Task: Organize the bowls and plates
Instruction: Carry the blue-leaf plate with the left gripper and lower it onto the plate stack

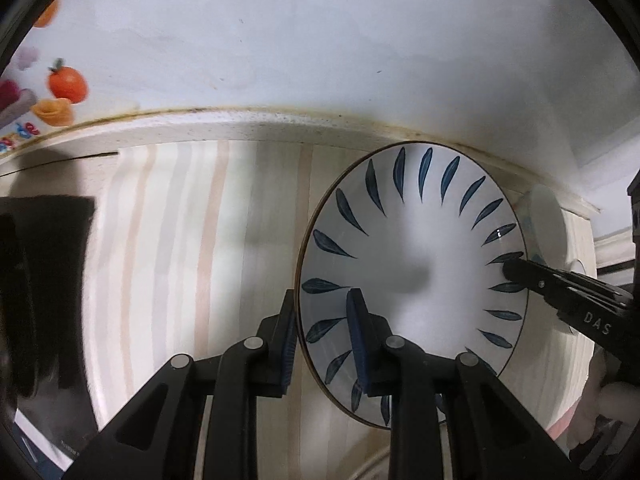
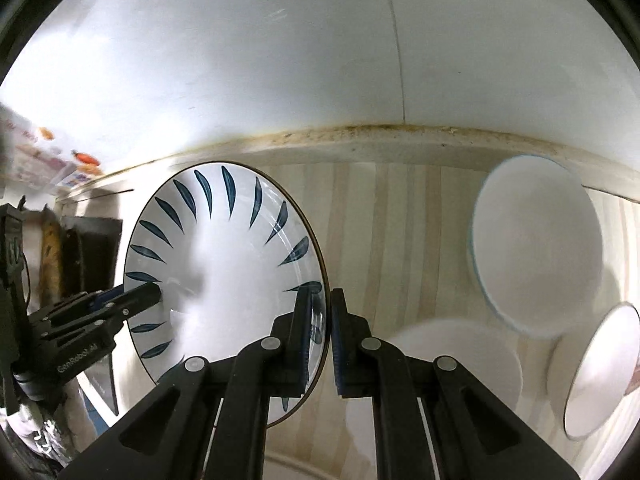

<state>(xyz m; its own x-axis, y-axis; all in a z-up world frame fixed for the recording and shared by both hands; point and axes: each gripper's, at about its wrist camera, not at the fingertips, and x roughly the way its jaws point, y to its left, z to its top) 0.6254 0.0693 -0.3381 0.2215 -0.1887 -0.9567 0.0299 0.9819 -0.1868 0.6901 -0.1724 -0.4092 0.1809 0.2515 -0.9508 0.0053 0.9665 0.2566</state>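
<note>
Blue-leaf plate point(image 1: 412, 264) sits pinched at opposite rims by my left gripper point(image 1: 324, 344) and right gripper point(image 2: 322, 340), above the striped counter point(image 1: 180, 240), so I judge carrying underway, next lowering level beside the white bowl point(image 2: 536, 248).

**Leaf-patterned plate and three white dishes on the striped counter**

The plate point(image 1: 412, 240) is white with a ring of dark blue leaf strokes and a thin dark rim. It is tilted steeply on edge above the striped counter point(image 2: 380, 240). To its right lie a white bowl point(image 2: 536, 244) with a pale blue rim, a flat white plate point(image 2: 472, 356), and a second white bowl point(image 2: 600, 372), also tilted.
</note>
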